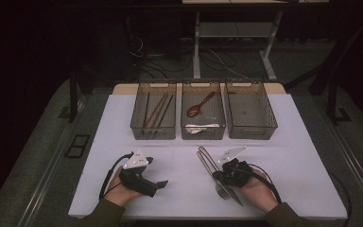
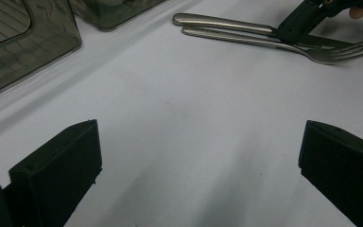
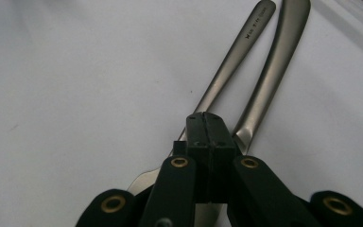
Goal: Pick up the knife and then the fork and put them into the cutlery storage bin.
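White table (image 1: 288,142): 3 bins (image 1: 203,116), 1 fork (image 1: 213,174), 1 knife (image 1: 207,158).

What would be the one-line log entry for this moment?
left gripper: open, over bare table | right gripper: shut, above fork and knife | three bins behind

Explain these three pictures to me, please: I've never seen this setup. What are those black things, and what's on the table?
A person holds a black two-jaw tool in each hand. The high view looks down on the white table; the other two pictures come from cameras riding on the tools. The left tool is open, over bare table. The right tool is shut, above a fork and knife lying side by side. Behind stand three bins: chopsticks, spoons, and one apparently empty.
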Demonstrator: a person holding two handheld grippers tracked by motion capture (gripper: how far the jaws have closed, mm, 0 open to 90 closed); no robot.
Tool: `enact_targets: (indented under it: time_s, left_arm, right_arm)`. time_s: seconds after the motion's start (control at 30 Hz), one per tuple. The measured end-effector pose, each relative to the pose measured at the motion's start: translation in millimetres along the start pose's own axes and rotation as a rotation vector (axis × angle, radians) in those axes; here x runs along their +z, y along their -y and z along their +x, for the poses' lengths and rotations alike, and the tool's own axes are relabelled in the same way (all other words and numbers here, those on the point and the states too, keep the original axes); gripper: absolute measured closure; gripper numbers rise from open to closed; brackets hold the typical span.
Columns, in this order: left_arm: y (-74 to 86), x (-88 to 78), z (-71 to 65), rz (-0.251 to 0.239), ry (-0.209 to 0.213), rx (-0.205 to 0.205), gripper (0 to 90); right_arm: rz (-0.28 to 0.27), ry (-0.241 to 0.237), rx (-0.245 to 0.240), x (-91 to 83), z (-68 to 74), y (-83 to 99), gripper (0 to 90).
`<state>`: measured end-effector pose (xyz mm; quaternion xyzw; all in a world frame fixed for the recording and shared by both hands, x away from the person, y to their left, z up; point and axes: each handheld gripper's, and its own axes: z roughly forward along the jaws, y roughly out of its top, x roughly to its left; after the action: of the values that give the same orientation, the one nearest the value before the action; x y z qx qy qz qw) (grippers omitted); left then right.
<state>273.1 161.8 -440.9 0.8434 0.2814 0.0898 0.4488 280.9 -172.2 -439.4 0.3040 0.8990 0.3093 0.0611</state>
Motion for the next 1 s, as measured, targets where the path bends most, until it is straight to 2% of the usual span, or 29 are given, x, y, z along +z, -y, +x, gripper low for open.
enact_targets:
  time_s: [0.47,0.8,0.93,1.0]
  left_arm:
    - [0.1,-0.4,-0.1,-0.001,0.002,0.001,0.0]
    - [0.1,-0.1,-0.2,0.000,0.003,0.003,0.0]
    - [0.2,-0.1,-0.3,0.002,0.003,0.004,0.0]
    - [0.2,0.2,-0.5,0.002,0.004,0.004,0.0]
  right_arm:
    - [0.014,0.049,-0.001,-3.5,-8.4,2.0,90.0]
    - [0.028,0.114,0.002,-6.0,-14.8,3.2,90.0]
    - [0.031,0.152,0.002,-7.5,-21.8,4.4,90.0]
    - [0.032,0.166,0.016,-8.5,-26.4,5.1,90.0]
